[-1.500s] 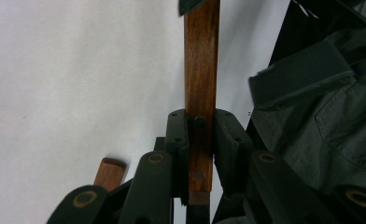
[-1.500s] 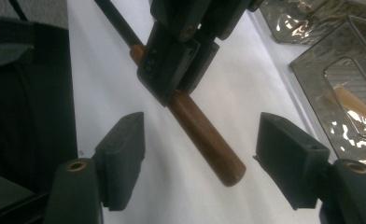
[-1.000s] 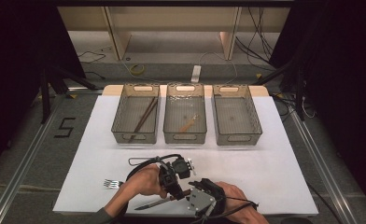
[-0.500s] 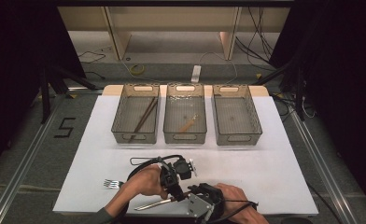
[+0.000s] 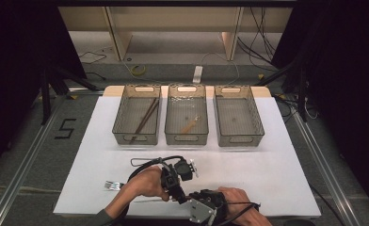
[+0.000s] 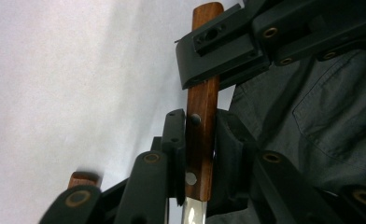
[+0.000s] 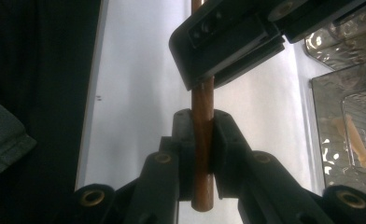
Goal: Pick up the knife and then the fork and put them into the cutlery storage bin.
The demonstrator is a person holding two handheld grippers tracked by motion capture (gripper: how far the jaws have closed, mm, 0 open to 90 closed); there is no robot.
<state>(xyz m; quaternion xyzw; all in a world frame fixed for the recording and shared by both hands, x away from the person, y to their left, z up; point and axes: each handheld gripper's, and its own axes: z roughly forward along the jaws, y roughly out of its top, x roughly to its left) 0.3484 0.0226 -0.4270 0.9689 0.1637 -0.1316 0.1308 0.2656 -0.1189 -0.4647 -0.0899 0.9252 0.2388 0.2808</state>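
Right gripper (image 7: 200,154) has just closed on the knife handle (image 7: 202,116); left gripper (image 6: 200,154) clamps it too, over the table edge (image 7: 93,116).

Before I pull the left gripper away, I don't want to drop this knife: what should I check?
1. Right gripper grips the knife by its handle: ok, jaws have just closed on it.
2. Left gripper released: not ok, jaws have just been opening, pads touch the handle.
3. Blade clear of the table: cannot tell.
4. Fork out of the way: ok, lies apart at the left.
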